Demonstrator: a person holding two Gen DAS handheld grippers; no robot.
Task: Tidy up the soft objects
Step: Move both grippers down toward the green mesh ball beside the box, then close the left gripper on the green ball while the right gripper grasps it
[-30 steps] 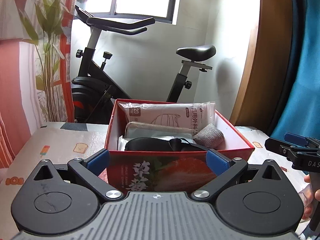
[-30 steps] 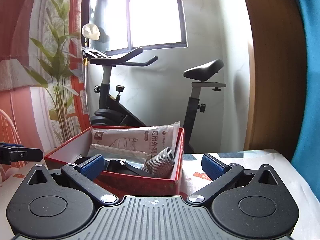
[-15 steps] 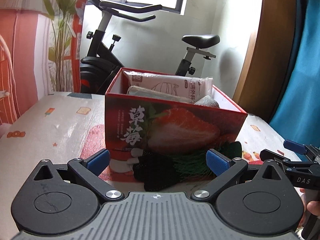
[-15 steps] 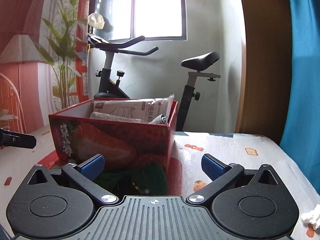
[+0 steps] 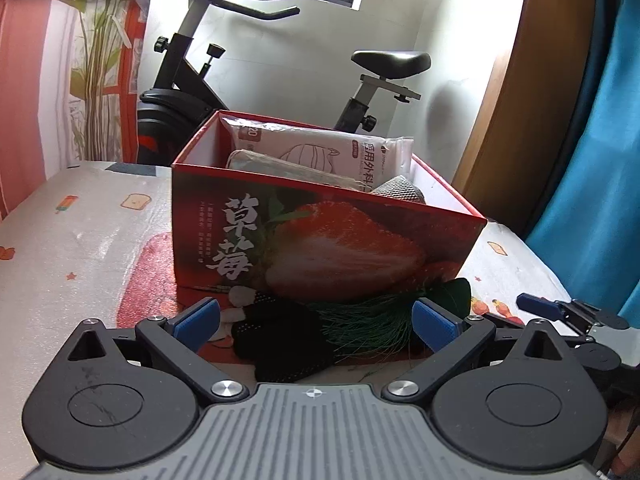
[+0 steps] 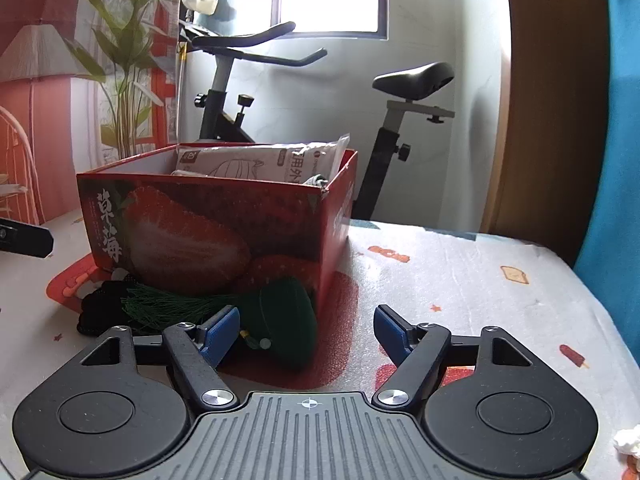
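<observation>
A red strawberry-print box (image 5: 320, 240) (image 6: 208, 232) stands on the table, holding a white mask packet (image 5: 340, 152) (image 6: 256, 162) and a grey knitted roll (image 5: 398, 192). In front of it lie a black glove (image 5: 280, 340) (image 6: 100, 304) and a dark green tasselled pouch (image 5: 400, 308) (image 6: 280, 316). My left gripper (image 5: 316, 320) is open low over the glove, its pads apart from it. My right gripper (image 6: 306, 330) sits by the green pouch; its jaws are closing, the pouch beside the left pad, not pressed.
A patterned cloth covers the table (image 6: 460, 280). An exercise bike (image 5: 192, 80) stands behind the box under the window. A blue curtain (image 5: 600, 160) and a wooden frame are at the right. A white crumpled scrap (image 6: 628, 442) lies at the table's near right.
Both grippers have dropped from above the box's rim to table level in front of it. The glove and green pouch came into view. The right gripper's jaws have narrowed.
</observation>
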